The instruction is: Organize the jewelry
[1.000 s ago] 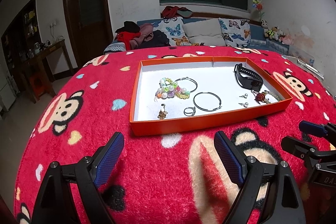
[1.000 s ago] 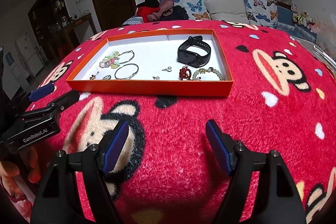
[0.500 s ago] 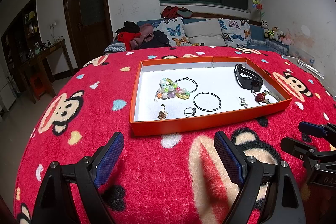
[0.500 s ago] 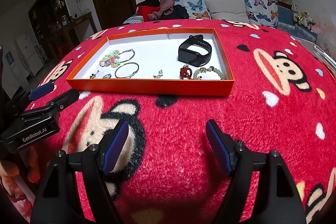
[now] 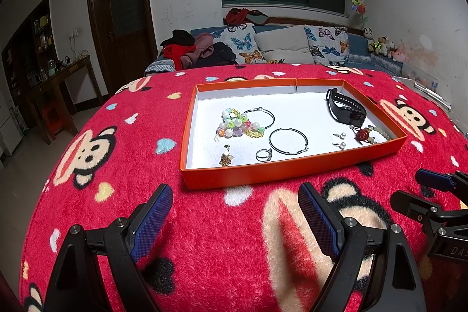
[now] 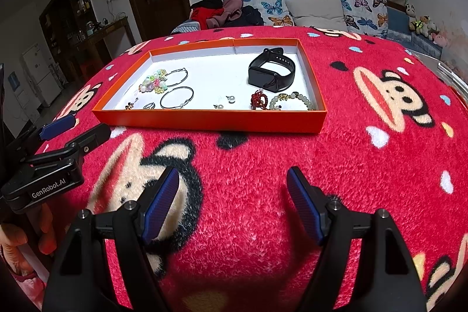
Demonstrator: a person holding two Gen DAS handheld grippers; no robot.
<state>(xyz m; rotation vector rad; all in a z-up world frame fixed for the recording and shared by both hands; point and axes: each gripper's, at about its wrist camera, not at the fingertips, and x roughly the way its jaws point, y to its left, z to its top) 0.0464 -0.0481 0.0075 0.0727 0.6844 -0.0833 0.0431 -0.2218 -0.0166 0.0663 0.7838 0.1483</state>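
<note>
Both wrist views look low and forward over the red monkey-print fleece blanket [image 5: 222,224] toward the shallow orange cardboard tray [image 5: 292,168], left view nearer; both share the tray and the blue sofa [image 6: 395,16] behind.

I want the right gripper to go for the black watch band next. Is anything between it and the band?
Only the orange tray's near wall crosses the path; the right gripper, open over the red blanket, would have to go over it. Inside, the black watch band lies far right, with the red charm bracelet just in front.
</note>
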